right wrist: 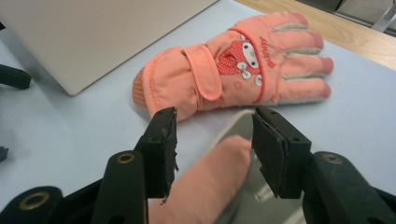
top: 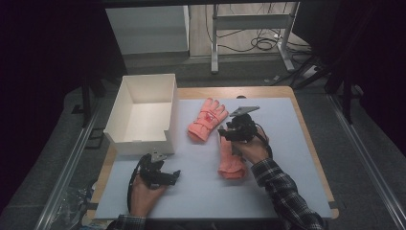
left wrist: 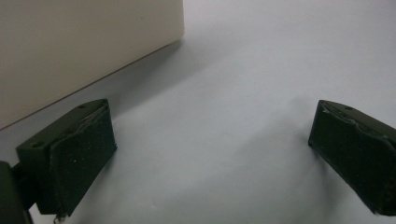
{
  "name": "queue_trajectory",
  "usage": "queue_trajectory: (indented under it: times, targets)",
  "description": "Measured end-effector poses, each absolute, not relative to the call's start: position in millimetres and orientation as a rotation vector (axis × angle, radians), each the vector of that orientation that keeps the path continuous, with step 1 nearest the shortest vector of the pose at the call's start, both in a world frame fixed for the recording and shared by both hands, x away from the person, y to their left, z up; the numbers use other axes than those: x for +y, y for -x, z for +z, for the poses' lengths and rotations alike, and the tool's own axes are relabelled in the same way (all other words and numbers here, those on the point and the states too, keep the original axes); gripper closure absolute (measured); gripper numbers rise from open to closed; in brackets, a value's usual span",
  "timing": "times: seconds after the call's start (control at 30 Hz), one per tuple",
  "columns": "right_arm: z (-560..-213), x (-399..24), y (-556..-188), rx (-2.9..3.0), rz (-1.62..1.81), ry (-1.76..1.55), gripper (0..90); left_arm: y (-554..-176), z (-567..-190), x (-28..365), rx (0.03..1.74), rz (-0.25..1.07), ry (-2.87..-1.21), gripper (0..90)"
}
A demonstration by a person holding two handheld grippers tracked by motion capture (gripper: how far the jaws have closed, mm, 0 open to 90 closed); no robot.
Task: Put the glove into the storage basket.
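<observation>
Two orange gloves lie on the pale sheet covering the tabletop (top: 287,158). The far glove (top: 207,120) rests flat near the middle of the sheet, just right of the white box (top: 143,112), its fingers pointing away from the person and its cuff toward them. In the right gripper view this glove (right wrist: 233,65) shows a strap across the wrist and a cartoon patch on the back, and it lies beyond the jaw tips, not touching them.

The near glove (top: 231,163) lies closer to the person, its cuff toward the front edge of the sheet and its finger end under the right claw (top: 234,130). In the right gripper view one finger of this glove (right wrist: 210,182) runs up between the two jaws of the right claw (right wrist: 215,140). The jaws stand partly apart: the right pad sits against the side of the glove finger, while a gap shows between the finger and the left pad, so the claw is not clamped on it. The grey palm side of the glove shows beside that finger.

The left claw (top: 165,176) rests low over the sheet in front of the box's near corner, held in the person's left hand (top: 143,191). In its own view the left claw (left wrist: 210,154) is wide open with only bare sheet between the pads, and the box wall (left wrist: 88,46) stands just beyond.
</observation>
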State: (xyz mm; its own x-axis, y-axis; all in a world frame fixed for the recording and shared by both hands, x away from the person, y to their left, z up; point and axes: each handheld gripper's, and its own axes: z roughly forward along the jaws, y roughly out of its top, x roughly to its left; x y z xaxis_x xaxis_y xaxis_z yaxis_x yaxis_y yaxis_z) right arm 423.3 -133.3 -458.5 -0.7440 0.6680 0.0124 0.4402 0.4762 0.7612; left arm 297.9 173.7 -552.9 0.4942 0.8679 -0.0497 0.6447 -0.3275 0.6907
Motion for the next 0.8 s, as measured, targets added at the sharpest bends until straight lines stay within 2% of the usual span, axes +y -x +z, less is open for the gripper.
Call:
queue_trajectory:
  times: [0.8]
  targets:
    - [-473,-78,-469,2.531,1.033,-0.851,45.5,-298,-553,174,1.241,0.435,-2.079,0.4]
